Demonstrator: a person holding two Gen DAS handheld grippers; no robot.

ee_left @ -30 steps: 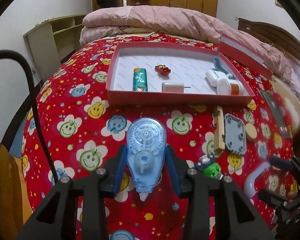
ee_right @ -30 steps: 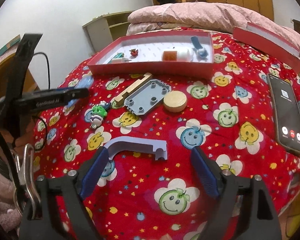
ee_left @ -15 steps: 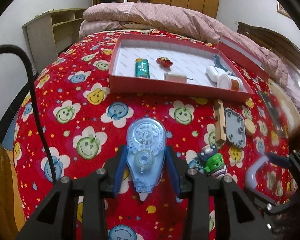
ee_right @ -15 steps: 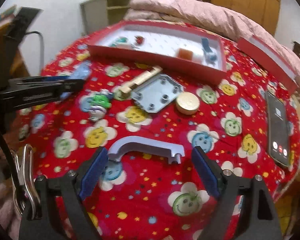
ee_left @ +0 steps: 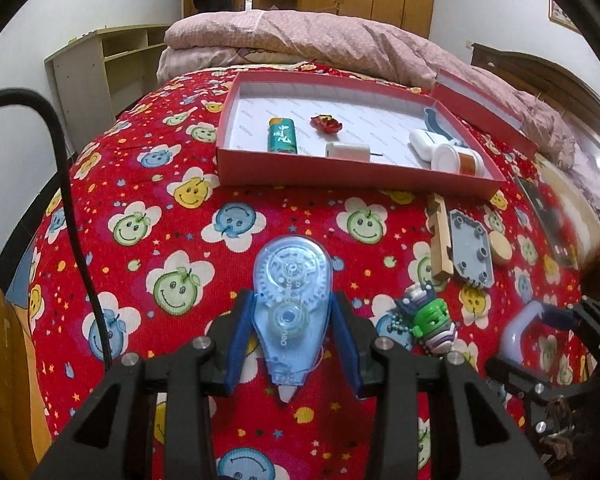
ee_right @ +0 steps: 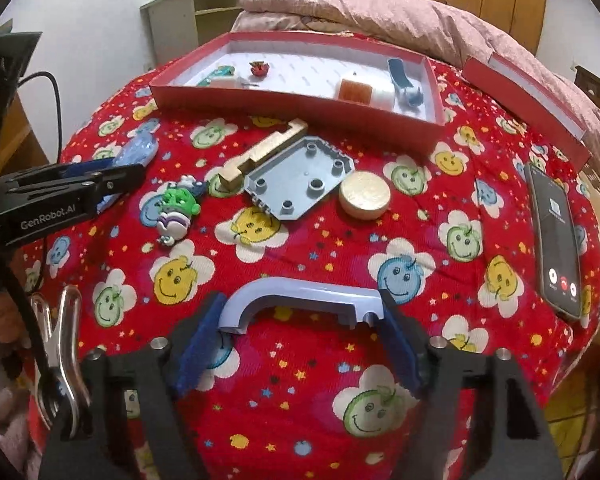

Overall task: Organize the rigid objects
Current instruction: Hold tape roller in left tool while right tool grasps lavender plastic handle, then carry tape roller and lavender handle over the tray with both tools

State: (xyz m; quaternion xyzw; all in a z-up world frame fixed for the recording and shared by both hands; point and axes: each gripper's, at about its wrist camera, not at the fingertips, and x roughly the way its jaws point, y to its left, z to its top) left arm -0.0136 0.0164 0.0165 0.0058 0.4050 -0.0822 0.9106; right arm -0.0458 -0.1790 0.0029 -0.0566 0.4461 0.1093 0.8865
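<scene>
My left gripper (ee_left: pixel 292 300) is shut on a clear blue correction-tape dispenser (ee_left: pixel 290 276), held just above the red smiley bedspread, nozzle toward the camera. My right gripper (ee_right: pixel 300 308) is closing on a lavender arch-shaped plastic handle (ee_right: pixel 300 290) lying on the bedspread; its blue pads (ee_right: pixel 200 336) touch both ends of the handle. The left wrist view shows that handle (ee_left: pixel 520 326) at the lower right, inside the right gripper. A red open box (ee_left: pixel 340 178) lies farther back and holds several small items.
Between the grippers and the box lie a green toy keychain (ee_right: pixel 178 208), a wooden block (ee_right: pixel 260 156), a grey studded plate (ee_right: pixel 300 178) and a wooden disc (ee_right: pixel 364 196). A phone (ee_right: pixel 554 236) lies at the right, the red box lid (ee_right: pixel 528 92) beyond it. Pink bedding is piled behind.
The right gripper's jaws have narrowed onto the ends of the lavender handle and the gripper has come closer over it. The left gripper still holds the tape dispenser in about the same place.
</scene>
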